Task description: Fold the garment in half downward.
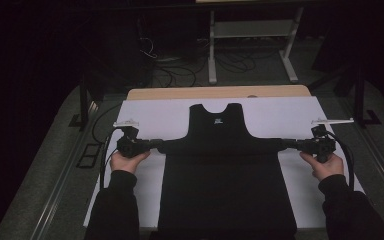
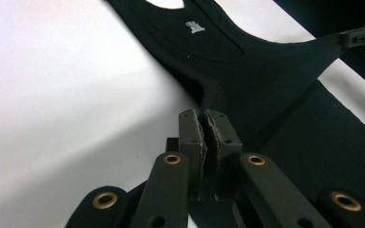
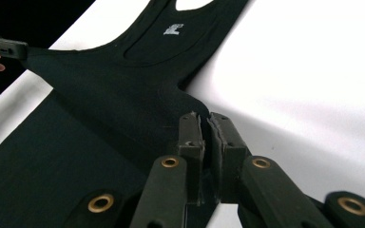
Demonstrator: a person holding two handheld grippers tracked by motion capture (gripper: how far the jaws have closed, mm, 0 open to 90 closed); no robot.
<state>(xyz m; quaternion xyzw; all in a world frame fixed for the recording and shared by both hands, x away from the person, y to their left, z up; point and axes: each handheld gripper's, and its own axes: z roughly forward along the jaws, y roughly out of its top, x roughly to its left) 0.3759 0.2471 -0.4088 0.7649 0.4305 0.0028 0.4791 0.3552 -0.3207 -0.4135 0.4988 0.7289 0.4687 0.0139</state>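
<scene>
The left hand-held gripper [image 1: 152, 144] is clamped on one side edge of a black sleeveless cotton top [image 1: 225, 170], at nine o'clock; the right hand-held gripper [image 1: 289, 144] is pinched on the opposite edge at three o'clock. The top lies flat on the white-covered surface [image 1: 280, 115], neckline toward twelve o'clock, pulled taut across. This looks like the start of a fold; next, both edges should lift together evenly.

Dim lab or test room, likely. White sheet [image 1: 145, 112] laid over wooden tabletop [image 1: 220, 92]; loose cables [image 1: 180, 70] across carpeted floor [image 1: 45, 165]. White metal table frame [image 1: 250, 30] behind, dark surroundings.
</scene>
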